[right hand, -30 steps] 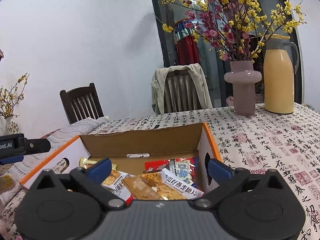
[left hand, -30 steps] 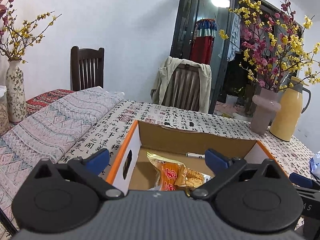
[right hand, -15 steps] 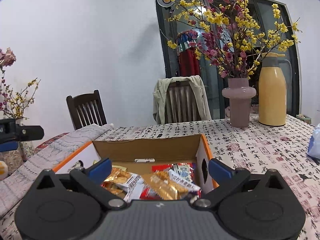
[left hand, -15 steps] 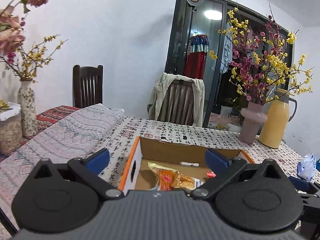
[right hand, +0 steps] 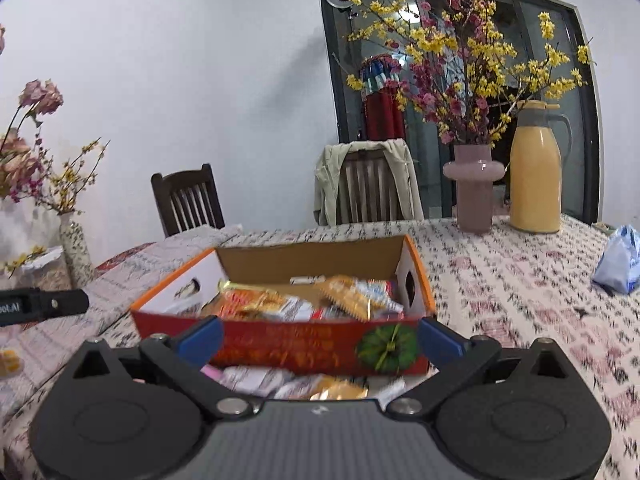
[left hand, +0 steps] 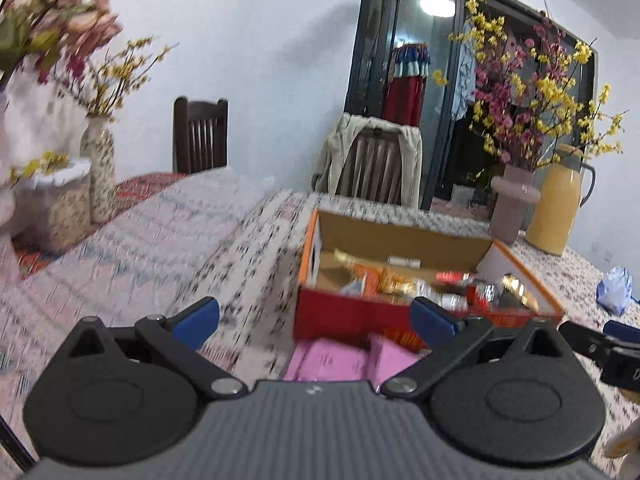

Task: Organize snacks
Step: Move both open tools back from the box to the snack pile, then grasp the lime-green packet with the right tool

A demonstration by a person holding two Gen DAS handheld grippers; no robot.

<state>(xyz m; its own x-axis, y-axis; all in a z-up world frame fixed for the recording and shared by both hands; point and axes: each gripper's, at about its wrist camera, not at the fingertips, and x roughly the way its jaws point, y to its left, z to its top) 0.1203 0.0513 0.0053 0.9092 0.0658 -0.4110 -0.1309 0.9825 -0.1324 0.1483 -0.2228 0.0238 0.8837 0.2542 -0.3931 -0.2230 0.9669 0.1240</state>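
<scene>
In the left wrist view, the left gripper [left hand: 314, 316] is seen spread wide and empty; pink packets [left hand: 332, 360] are shown before the snack box [left hand: 360, 312]. In the right wrist view, the right gripper [right hand: 320, 338] is likewise spread and empty, the box's green emblem [right hand: 386, 348] is revealed, and a blue bag [right hand: 618, 260] lies near the table's right edge.

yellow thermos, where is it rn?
The yellow thermos stands at the table's far right in both wrist views, just right of the pink vase, beyond the snack box.
</scene>
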